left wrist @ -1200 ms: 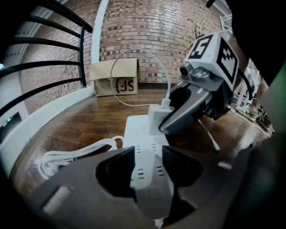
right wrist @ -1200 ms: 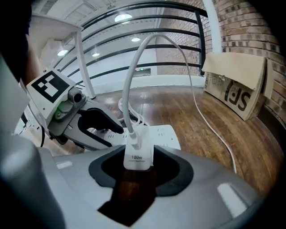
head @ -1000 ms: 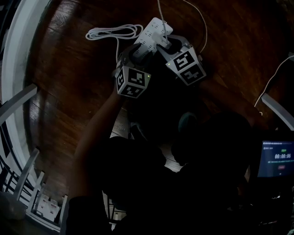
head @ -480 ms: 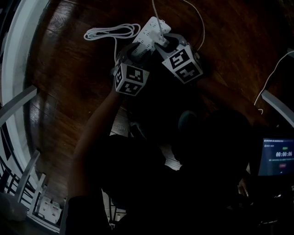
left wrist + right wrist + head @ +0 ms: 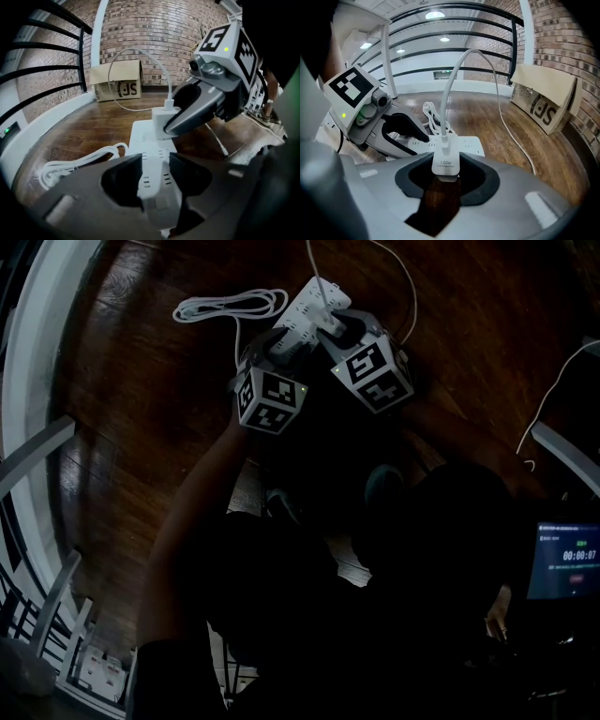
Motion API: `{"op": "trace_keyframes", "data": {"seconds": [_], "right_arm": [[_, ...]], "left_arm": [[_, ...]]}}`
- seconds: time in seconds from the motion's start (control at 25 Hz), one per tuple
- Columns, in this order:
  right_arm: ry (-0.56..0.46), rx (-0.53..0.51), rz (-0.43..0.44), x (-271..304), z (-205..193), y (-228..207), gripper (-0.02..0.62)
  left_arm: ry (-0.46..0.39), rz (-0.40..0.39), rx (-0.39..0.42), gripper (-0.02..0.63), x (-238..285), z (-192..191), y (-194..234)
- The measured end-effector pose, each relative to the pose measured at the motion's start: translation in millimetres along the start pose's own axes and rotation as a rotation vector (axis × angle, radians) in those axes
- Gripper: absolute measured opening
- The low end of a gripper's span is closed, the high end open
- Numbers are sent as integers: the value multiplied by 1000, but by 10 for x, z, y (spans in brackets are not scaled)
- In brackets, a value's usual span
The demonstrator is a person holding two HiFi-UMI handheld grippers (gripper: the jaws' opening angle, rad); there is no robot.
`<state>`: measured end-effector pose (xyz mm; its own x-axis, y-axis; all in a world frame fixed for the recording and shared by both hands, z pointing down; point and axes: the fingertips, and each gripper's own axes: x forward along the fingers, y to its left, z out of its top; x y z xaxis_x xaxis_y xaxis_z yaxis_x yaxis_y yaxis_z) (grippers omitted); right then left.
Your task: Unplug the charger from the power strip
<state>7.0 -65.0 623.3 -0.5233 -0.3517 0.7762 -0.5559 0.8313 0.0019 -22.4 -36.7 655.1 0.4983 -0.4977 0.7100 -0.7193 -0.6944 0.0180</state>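
A white power strip lies on the dark wooden floor. In the left gripper view its near end sits between the jaws of my left gripper, which are closed against its two sides. A white charger marked 100W stands on the strip, its white cable arching upward. My right gripper is shut on the charger's body. The left gripper view shows the charger resting on the strip's top, pinched by the right gripper's fingers. I cannot tell whether its prongs are still seated.
The strip's own cord lies coiled on the floor to its left. A cardboard box leans against the brick wall. Black railing bars curve round the space. A lit screen and another white cable are at the right.
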Motion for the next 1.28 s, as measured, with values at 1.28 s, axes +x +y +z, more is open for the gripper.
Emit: {"op": "trace_keyframes", "data": {"seconds": [1.28], "right_arm": [[-260, 941, 26, -408, -542, -1229, 141]], "left_arm": [[-4, 10, -18, 184, -25, 14, 25]]}}
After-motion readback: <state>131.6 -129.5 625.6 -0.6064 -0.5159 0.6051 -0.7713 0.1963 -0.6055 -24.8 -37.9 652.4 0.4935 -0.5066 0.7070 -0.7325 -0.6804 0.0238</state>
